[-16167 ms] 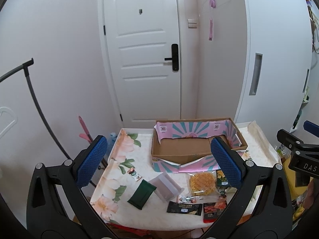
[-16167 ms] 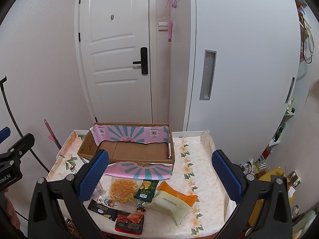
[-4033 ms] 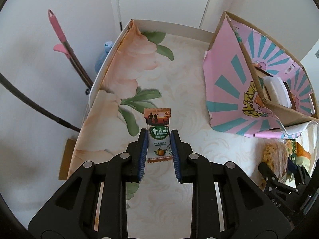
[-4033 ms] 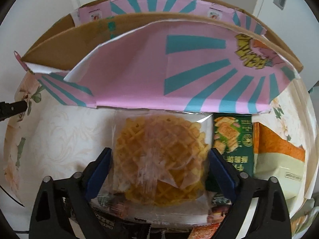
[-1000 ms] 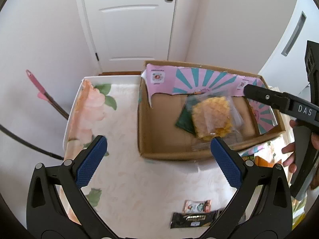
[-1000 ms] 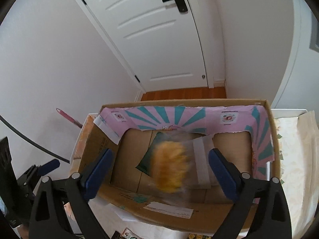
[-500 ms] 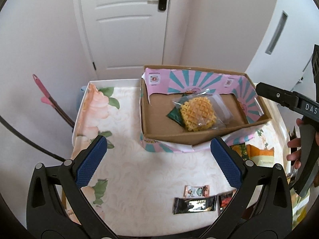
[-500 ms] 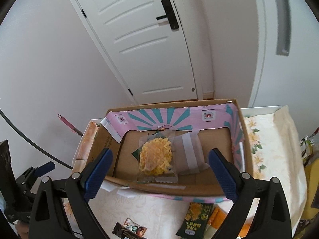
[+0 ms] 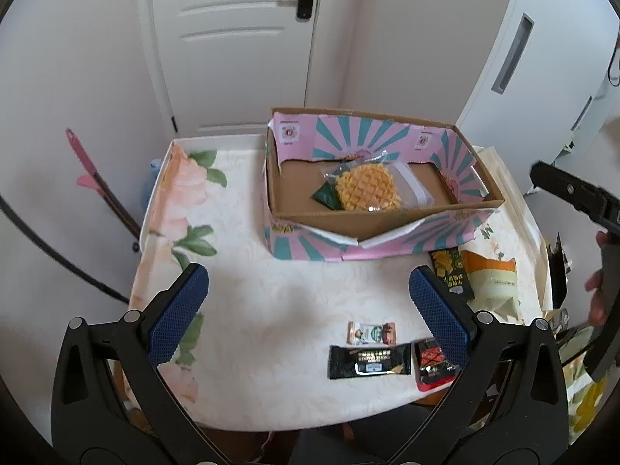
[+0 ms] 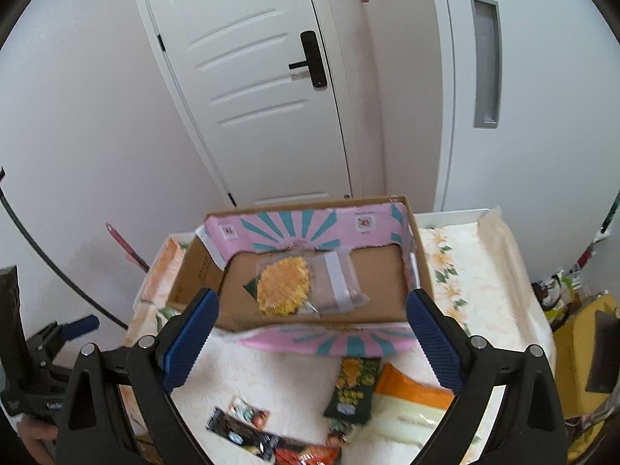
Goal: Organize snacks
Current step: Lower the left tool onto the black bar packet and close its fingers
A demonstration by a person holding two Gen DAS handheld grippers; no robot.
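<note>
Floral table, box at far edge, bare left side

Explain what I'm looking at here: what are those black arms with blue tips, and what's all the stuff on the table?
These are no robot arms. A person holds a hand tool in each hand, and each tool has two fingers with blue pads and a wide-angle camera looking along them. One picture comes from the left gripper, the other from the right gripper. Both stand open and hold nothing.

On the flowered table sits a cardboard box with pink and teal flaps. Inside lie a waffle packet, a dark green packet partly under it, and a clear wrapped packet.

Still on the table in front: a small snack bar, a black bar, a red packet, a green packet and an orange and pale bag.
</note>
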